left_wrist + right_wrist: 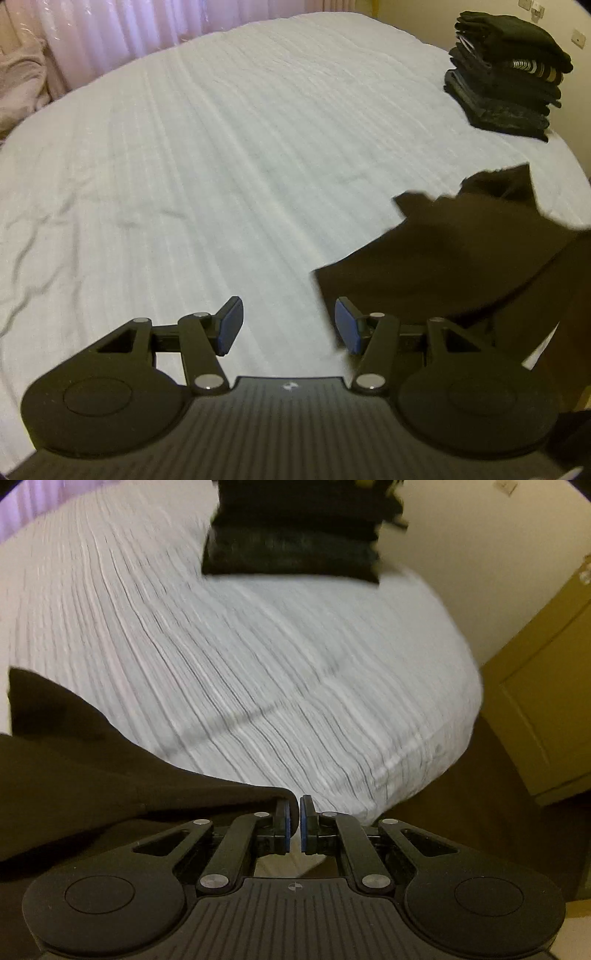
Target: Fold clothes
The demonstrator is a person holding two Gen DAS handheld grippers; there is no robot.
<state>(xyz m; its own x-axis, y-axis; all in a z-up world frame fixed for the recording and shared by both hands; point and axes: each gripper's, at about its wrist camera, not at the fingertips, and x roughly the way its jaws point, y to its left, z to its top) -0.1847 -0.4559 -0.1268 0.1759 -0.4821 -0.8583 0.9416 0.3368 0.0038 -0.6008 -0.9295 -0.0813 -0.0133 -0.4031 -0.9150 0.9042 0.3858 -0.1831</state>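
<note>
— Two grippers are in my hands. What surface do you see?

— I see a bed with a white ribbed cover, a pink curtain behind it, a cream wall and a yellowish cabinet beside the bed.

— What else lies there?

— One stack of folded dark clothes stands at the far corner. My dark garment hangs at the near edge, partly over the cover.

— And the grippers?

— My left gripper is about half open, nothing between the pads. My right gripper is closed; the garment's edge reaches its pads, so it seems to pinch the cloth.
</note>
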